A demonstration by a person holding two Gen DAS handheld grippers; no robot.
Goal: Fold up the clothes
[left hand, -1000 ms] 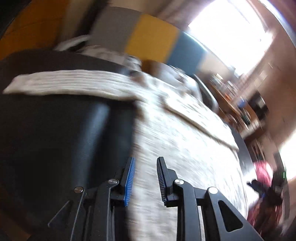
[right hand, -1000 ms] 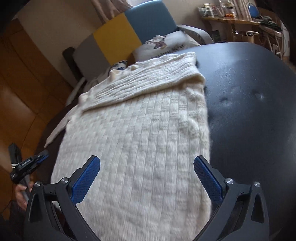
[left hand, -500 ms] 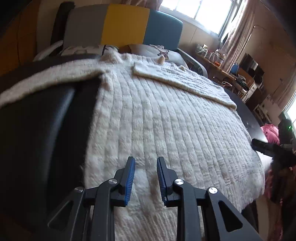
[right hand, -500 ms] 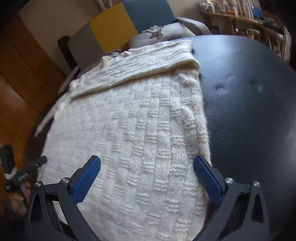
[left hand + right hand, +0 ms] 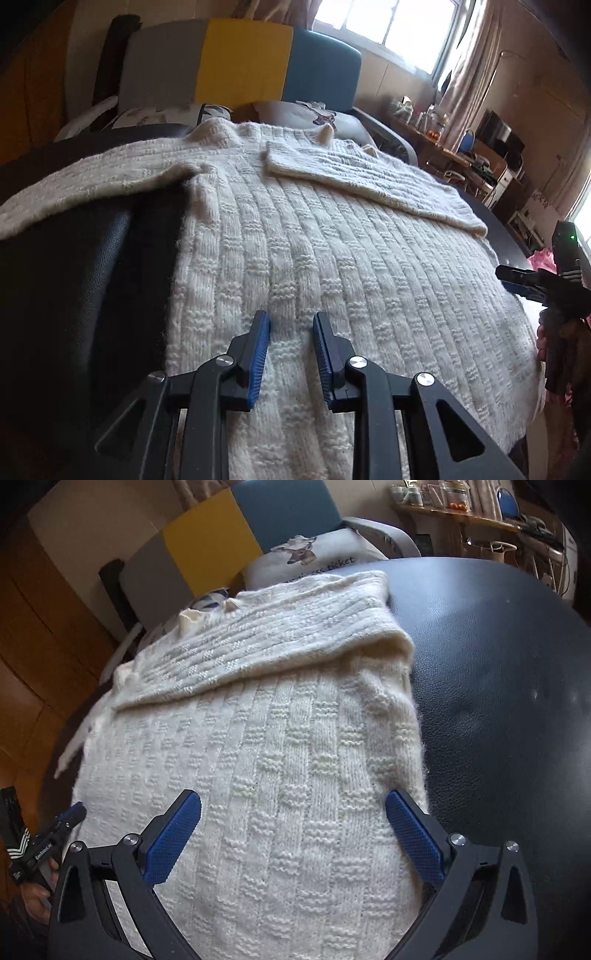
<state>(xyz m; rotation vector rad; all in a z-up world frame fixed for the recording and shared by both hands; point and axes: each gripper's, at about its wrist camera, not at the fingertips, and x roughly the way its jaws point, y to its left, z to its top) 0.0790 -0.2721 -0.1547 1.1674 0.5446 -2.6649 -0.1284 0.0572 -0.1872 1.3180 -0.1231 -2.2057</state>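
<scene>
Your left gripper (image 5: pixel 291 325) has its blue-padded fingers (image 5: pixel 260 345) set a narrow gap apart, with nothing pinched between them; they hang over the near part of the cream knitted sweater (image 5: pixel 332 266), close to its left edge, and whether the tips touch the knit cannot be told. Your right gripper (image 5: pixel 293 812) has its fingers (image 5: pixel 413 830) spread wide and also grips nothing; its right finger sits at the sweater's (image 5: pixel 266 775) right edge, where the knit meets bare black surface, and its left finger is over the body of the garment.

The sweater lies flat on a black padded leather-like worktop (image 5: pixel 498 686), hem toward you and neck away. One sleeve (image 5: pixel 280 642) is folded across the upper chest, lying slantwise on top of the body. The other sleeve (image 5: pixel 85 184) stretches out to the left over the black surface. In the left wrist view, your right gripper (image 5: pixel 532 284) shows at the far right edge, beside the sweater's side. In the right wrist view, your left gripper (image 5: pixel 55 830) shows at the lower left, with your hand (image 5: pixel 35 897) partly visible under it.

Beyond the worktop stands a seat back (image 5: pixel 240 62) in grey, yellow and blue panels, with a printed cushion (image 5: pixel 314 559) against it. Farther right there is a wooden shelf (image 5: pixel 454 511) crowded with small items, and a bright window (image 5: pixel 384 26) with curtains.
</scene>
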